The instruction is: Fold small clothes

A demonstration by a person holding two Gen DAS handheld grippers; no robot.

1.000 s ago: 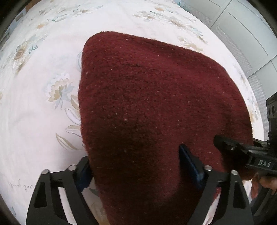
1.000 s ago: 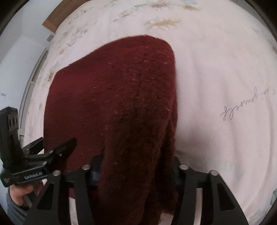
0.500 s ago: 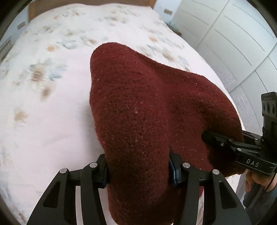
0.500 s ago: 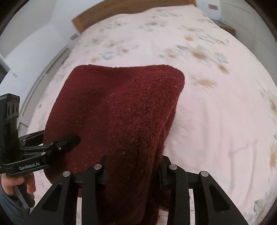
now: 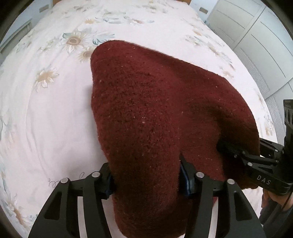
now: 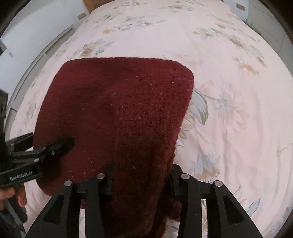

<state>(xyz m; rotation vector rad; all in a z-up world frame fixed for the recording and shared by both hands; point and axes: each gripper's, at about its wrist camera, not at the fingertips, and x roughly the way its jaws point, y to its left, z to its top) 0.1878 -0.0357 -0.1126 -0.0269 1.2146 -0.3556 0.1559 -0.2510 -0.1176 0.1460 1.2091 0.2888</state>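
Note:
A dark red knitted garment point(image 5: 146, 109) lies spread on the floral bedsheet, its near edge lifted. My left gripper point(image 5: 146, 181) is shut on its near left corner, and the cloth drapes over the fingers. My right gripper point(image 6: 141, 179) is shut on the near right corner of the same garment point(image 6: 119, 109). Each gripper shows in the other's view: the right one point(image 5: 238, 152) at the right edge, the left one point(image 6: 55, 146) at the left edge. The fingertips are hidden by cloth.
The pale floral bedsheet point(image 5: 45, 100) surrounds the garment on all sides. White wardrobe doors point(image 5: 256, 36) stand beyond the bed's right edge. A wooden headboard point(image 6: 89, 5) and a white wall are at the far end.
Both grippers have closed on the garment's near corners and lifted them. The views have tilted up, showing more of the bed beyond the garment.

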